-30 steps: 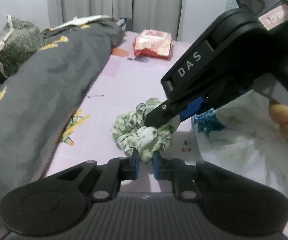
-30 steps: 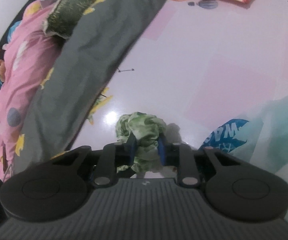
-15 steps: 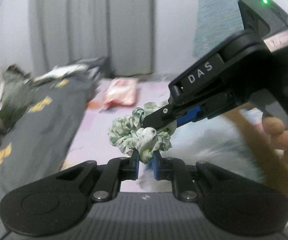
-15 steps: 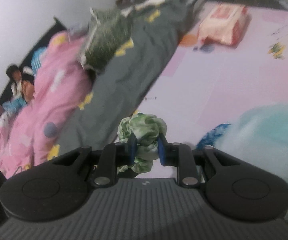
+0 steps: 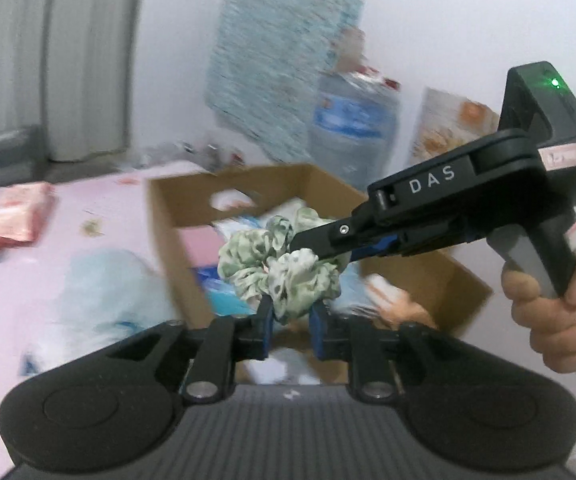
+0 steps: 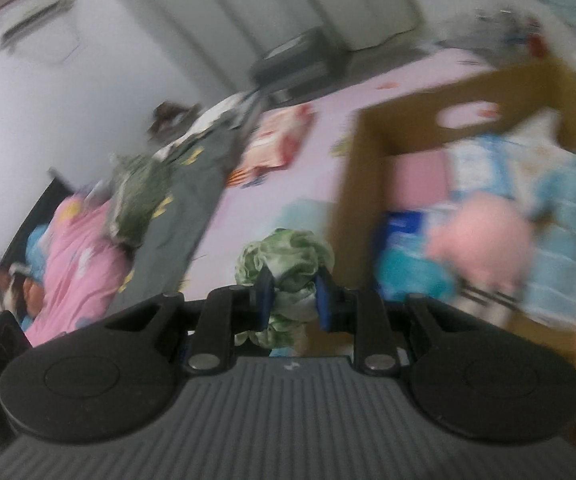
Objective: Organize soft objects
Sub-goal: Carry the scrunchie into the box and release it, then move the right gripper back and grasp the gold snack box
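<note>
A green-and-white floral scrunchie (image 5: 276, 264) hangs in the air, pinched from two sides. My left gripper (image 5: 289, 322) is shut on its lower edge. My right gripper (image 6: 292, 298) is shut on the same scrunchie (image 6: 284, 258) and shows in the left wrist view as a black tool (image 5: 447, 208) reaching in from the right, held by a hand (image 5: 559, 312). Behind and below the scrunchie stands an open cardboard box (image 5: 168, 216), also in the right wrist view (image 6: 371, 168), with blue and pink soft items (image 6: 483, 240) inside.
The pink bed sheet (image 5: 100, 208) carries a red-and-white packet (image 5: 12, 220) at left and a pale blue cloth (image 5: 104, 292) beside the box. A large water bottle (image 5: 351, 132) stands behind the box. A grey blanket (image 6: 204, 188) and pink bedding (image 6: 76, 260) lie further left.
Both grippers lifted the scrunchie off the bed and swung to the right. The blanket has left the left wrist view and the cardboard box has come in behind the scrunchie.
</note>
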Motion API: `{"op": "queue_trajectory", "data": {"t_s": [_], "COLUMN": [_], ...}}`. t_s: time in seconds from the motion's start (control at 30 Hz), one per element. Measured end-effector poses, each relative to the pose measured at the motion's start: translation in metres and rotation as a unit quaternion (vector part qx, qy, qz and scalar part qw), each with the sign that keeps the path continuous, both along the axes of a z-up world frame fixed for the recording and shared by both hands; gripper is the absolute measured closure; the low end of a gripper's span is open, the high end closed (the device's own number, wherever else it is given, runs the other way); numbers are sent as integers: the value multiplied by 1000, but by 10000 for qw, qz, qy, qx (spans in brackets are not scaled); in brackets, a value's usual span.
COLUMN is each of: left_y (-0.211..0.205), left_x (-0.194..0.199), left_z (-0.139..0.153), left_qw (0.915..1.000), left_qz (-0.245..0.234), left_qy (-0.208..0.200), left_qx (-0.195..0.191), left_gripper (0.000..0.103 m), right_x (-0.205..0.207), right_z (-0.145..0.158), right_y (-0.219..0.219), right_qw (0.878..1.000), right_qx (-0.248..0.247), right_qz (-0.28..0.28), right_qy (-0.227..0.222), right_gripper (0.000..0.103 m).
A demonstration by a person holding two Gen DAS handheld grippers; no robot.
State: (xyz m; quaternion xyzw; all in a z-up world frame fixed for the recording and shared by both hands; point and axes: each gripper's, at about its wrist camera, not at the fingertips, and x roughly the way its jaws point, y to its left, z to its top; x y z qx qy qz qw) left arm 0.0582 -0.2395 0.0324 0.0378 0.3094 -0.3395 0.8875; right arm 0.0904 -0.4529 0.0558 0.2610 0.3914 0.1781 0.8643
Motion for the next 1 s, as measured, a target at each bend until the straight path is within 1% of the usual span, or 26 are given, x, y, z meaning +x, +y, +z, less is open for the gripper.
{"op": "queue_trajectory", "data": {"t_s": [0.03, 0.1, 0.17, 0.23, 0.3, 0.47, 0.53, 0.63, 0.67, 0.7, 0.77, 0.9, 1.0], "left_y": [-4, -10, -5, 0, 9, 30, 38, 50, 53, 57, 63, 82, 98], "left_x": [3, 7, 10, 9, 13, 12, 13, 13, 13, 13, 14, 13, 13], "left_z": [-5, -11, -17, -19, -20, -20, -19, -18, -17, -17, -16, -16, -15], "left_qw": [9999, 9997, 9995, 9995, 9993, 9976, 9968, 9960, 9958, 9955, 9949, 9934, 9914], "left_qz": [-49, -99, -74, 68, 230, 556, 657, 767, 800, 847, 919, 1078, 1235], "left_qy": [87, 235, 300, 278, 283, 409, 450, 449, 434, 417, 417, 385, 396], "left_qx": [25, 53, 79, 104, 100, 58, 24, -23, -27, -36, -65, -113, -160], "left_gripper": [77, 76, 71, 65, 64, 63, 63, 60, 60, 60, 58, 57, 54], "right_x": [-5, -14, -17, -17, -15, -7, 0, 6, 7, 9, 10, 7, 8], "right_z": [-5, -18, -31, -44, -57, -82, -87, -90, -92, -92, -90, -77, -68], "right_y": [-11, -27, -38, -45, -47, -41, -35, -23, -19, -16, -14, -13, -12], "right_qw": [9999, 9994, 9985, 9973, 9959, 9924, 9915, 9865, 9847, 9834, 9826, 9839, 9863], "right_qx": [4, -23, -100, -250, -396, -733, -812, -1142, -1202, -1214, -1255, -1321, -1208], "right_qz": [-118, -300, -431, -522, -554, -448, -331, -122, -36, 24, 27, -105, -190], "right_qy": [66, 197, 337, 462, 594, 878, 964, 1166, 1261, 1345, 1369, 1200, 1111], "right_gripper": [82, 82, 82, 82, 82, 82, 81, 78, 70, 58, 45, 35, 33]}}
